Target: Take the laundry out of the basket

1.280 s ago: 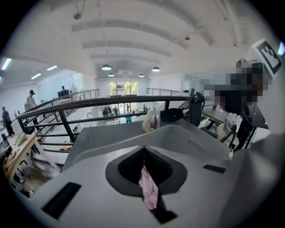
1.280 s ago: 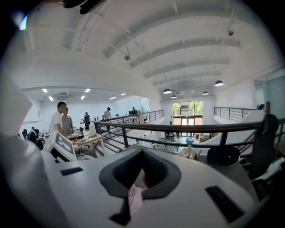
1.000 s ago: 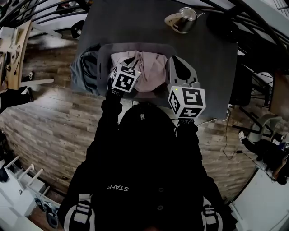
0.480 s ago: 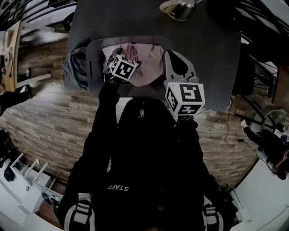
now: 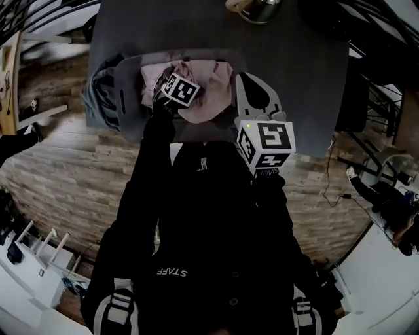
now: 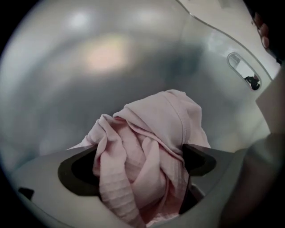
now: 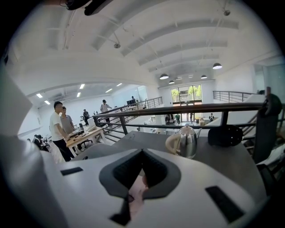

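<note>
— Pink laundry point(image 6: 151, 133): where is it?
— Heaped in the one grey basket point(image 5: 124, 98) on the tabletop point(image 5: 301, 78).
— The two hand-held grippers?
— Left hand-held gripper point(image 6: 138, 162) has just been opening, jaws wide around the heap. Right hand-held gripper point(image 7: 141, 167) is pinched on what looks like a pink corner. One kettle point(image 7: 185, 142) stands behind.

Kettle point(image 5: 258, 8) cut off by top edge, basket point(image 6: 89, 80) wall blurred, pink laundry point(image 6: 142, 151) cut off below.

In basket point(image 5: 122, 78) on table point(image 5: 308, 72), laundry point(image 5: 204, 91); behind basket, kettle point(image 7: 185, 142) on same table.
</note>
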Available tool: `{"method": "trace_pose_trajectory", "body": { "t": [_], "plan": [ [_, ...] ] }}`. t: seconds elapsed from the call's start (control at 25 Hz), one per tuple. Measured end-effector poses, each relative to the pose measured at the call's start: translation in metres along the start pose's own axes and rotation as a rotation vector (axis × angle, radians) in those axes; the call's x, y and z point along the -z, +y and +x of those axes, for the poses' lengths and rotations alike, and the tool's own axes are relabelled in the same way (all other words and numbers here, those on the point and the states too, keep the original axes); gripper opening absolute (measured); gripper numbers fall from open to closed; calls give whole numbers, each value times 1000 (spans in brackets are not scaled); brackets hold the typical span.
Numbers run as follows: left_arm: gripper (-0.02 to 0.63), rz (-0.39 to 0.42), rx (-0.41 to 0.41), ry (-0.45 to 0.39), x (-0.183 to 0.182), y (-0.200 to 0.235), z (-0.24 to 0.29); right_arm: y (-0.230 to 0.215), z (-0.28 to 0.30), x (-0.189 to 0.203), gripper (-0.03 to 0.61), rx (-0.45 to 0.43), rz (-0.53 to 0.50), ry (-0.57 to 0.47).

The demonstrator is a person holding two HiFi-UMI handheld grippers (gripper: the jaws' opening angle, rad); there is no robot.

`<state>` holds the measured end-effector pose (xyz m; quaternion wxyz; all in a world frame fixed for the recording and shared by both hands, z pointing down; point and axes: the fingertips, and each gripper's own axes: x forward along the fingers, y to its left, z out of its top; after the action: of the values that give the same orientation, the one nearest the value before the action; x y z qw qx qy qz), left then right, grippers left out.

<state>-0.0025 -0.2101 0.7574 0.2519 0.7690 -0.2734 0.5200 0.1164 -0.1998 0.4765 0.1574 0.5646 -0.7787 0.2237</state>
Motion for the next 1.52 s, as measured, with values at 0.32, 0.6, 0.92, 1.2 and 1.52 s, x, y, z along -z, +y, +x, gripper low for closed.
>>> {"method": "trace_pose_trajectory", "body": {
  "t": [0.32,0.6,0.92,1.2,1.52],
  "plan": [
    [557,41,-34,32,4,-4,16,-9,-4,9,14,15,13,11],
    [341,129,-64,46,-2,-14,12,-10,-5,10,14,18,13,15],
    [179,142,-82,46,-6,-14,-6,-16,-12,0,14,38,13,-10],
    [170,52,-86,-53,-15,-13,-56,-25,-23,-12,14,62,15,-46],
    [167,-105,-100,-272,-34,-8,-137,-15,-38,-32,14,50,0,-105]
  ]
}}
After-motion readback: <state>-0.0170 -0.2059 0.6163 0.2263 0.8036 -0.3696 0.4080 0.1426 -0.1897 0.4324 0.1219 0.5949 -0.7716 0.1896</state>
